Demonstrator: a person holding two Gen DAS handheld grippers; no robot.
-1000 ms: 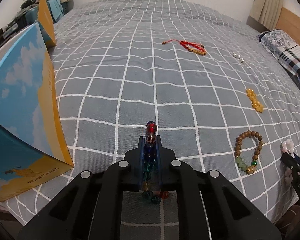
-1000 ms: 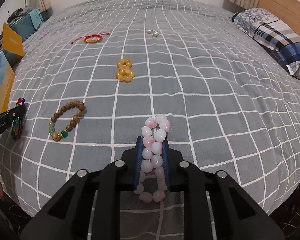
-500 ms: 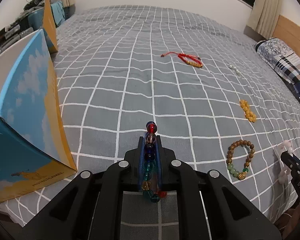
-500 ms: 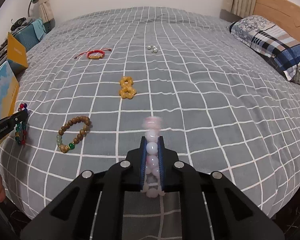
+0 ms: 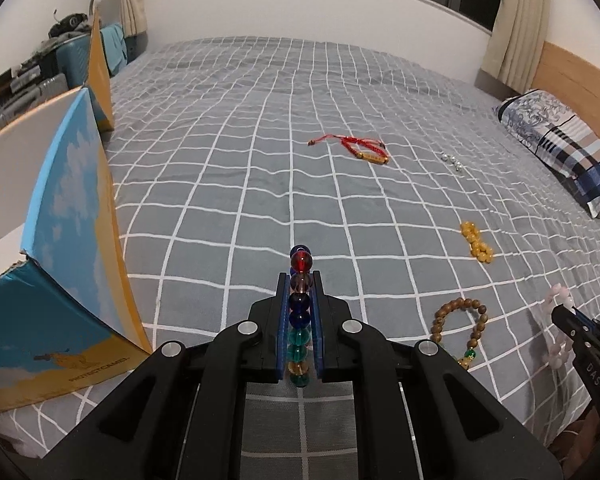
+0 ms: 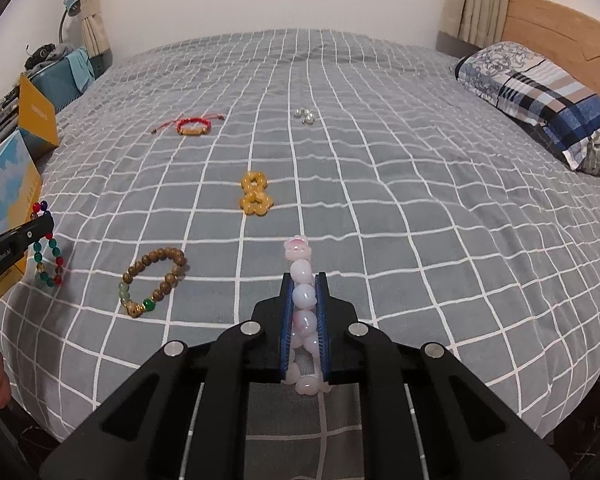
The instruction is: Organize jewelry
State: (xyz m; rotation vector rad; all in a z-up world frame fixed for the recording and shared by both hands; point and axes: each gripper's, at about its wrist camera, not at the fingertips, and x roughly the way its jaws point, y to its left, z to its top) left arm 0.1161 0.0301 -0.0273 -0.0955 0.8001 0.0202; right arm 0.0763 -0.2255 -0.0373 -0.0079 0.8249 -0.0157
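Left gripper (image 5: 300,312) was clamped on the multicolour glass-bead bracelet (image 5: 300,300), beads lined up between the pads, lifted off the grey checked bedspread (image 5: 260,160) beside the open blue box (image 5: 60,240). Right gripper (image 6: 305,316) had just closed on the pink bead bracelet (image 6: 302,300), pads pressing it, clear of the bed. Both looked light, floppy loops of hard, slick beads, likely to roll or swing; best pinched across 2 strands, mid-loop. Wooden bracelet (image 6: 156,280) lay untouched
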